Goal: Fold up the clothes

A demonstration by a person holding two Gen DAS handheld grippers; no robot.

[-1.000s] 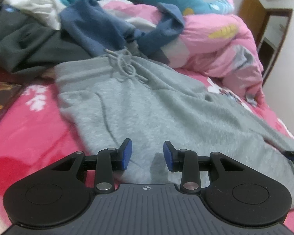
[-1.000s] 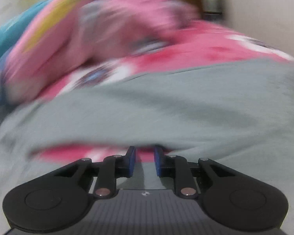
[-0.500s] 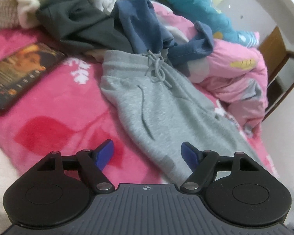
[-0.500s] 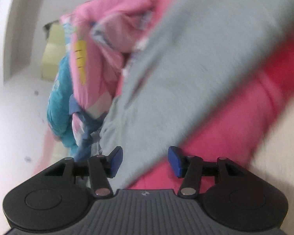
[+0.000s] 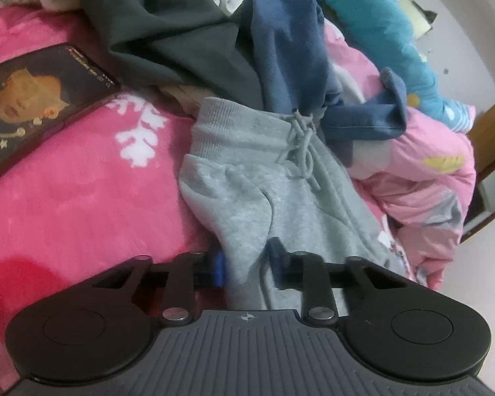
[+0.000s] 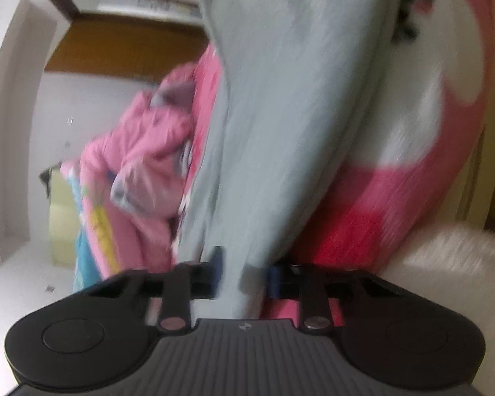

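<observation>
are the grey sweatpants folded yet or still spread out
Not folded: the grey sweatpants lie lengthwise on the pink blanket, waistband and drawstring exposed.

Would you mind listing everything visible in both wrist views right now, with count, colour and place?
sweatpants: one, grey, lying on the blanket, fabric between the jaws of both grippers
blanket: one, pink with white pattern, under the sweatpants
dark garment: one, dark green-grey, heaped behind the sweatpants
blue garment: one, navy, overlapping the waistband
quilt: one, light pink, bunched beside the sweatpants
teal fabric: one, teal, at the back of the pile
tablet: one, black, screen lit, on the blanket
wooden door: one, brown, in the background of the right wrist view
left gripper: one, black with blue pads, jaws closing on grey fabric
right gripper: one, black with blue pads, jaws closing on grey fabric
</observation>
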